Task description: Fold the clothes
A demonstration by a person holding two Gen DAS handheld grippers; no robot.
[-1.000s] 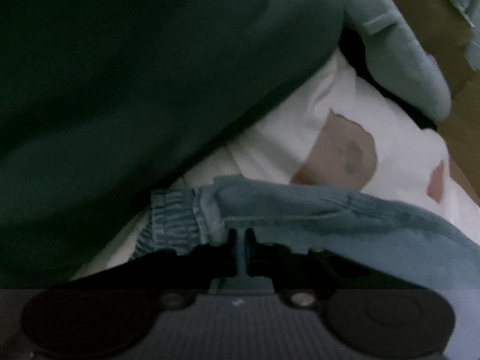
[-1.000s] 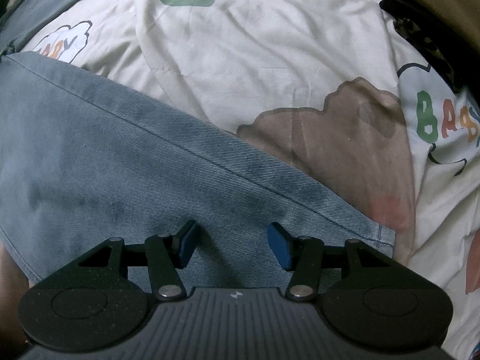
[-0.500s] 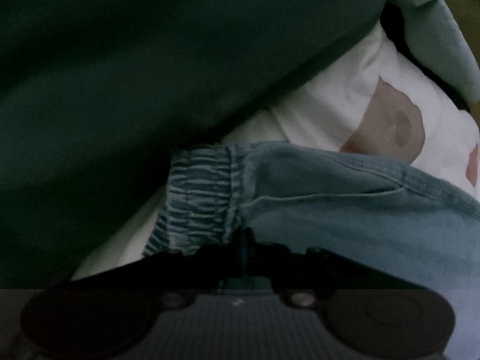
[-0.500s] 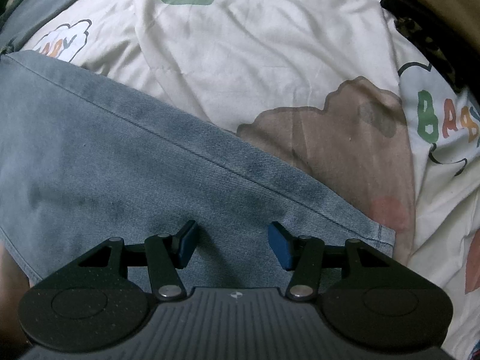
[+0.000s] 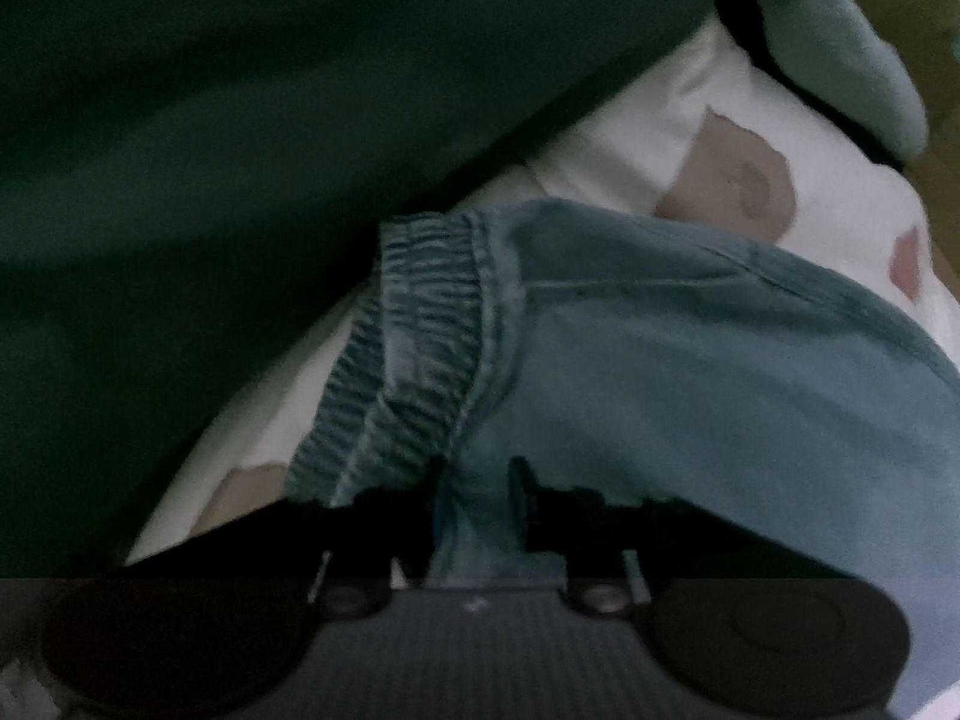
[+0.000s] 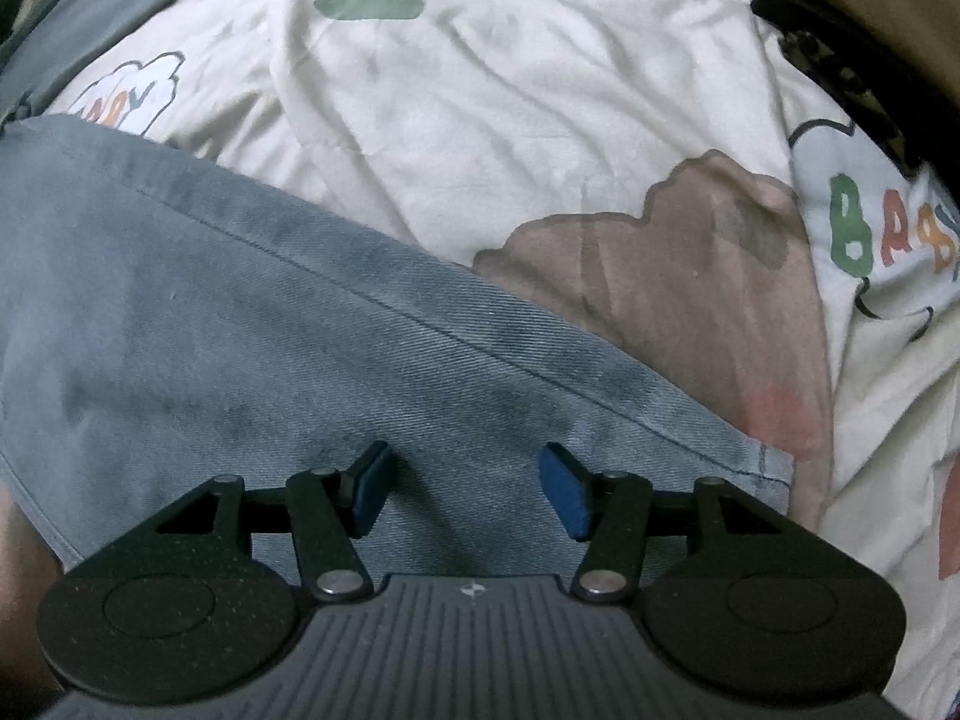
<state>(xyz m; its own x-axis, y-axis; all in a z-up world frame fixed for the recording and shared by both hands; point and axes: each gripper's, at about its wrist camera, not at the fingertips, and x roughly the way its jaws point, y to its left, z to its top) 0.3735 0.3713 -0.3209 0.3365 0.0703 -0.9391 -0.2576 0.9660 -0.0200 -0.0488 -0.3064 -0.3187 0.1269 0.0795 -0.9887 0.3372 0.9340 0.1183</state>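
Note:
Light blue denim trousers lie on a white printed bedsheet. Their gathered elastic band sits just ahead of my left gripper. That gripper's jaws are opening, with a fold of denim still in the narrow gap between the dark fingers. In the right wrist view the same denim spreads flat over the sheet, one seam running diagonally. My right gripper points down at it, open, its blue pads wide apart just above the cloth, near the hem corner.
A big dark green garment fills the upper left of the left wrist view. A pale mint garment lies at the top right. In the right wrist view, grey cloth lies top left and brown and patterned fabric top right.
The left gripper's jaws, shut on the denim before, have parted. The elastic band has shifted right and looms larger in its view. The right gripper's view is unchanged.

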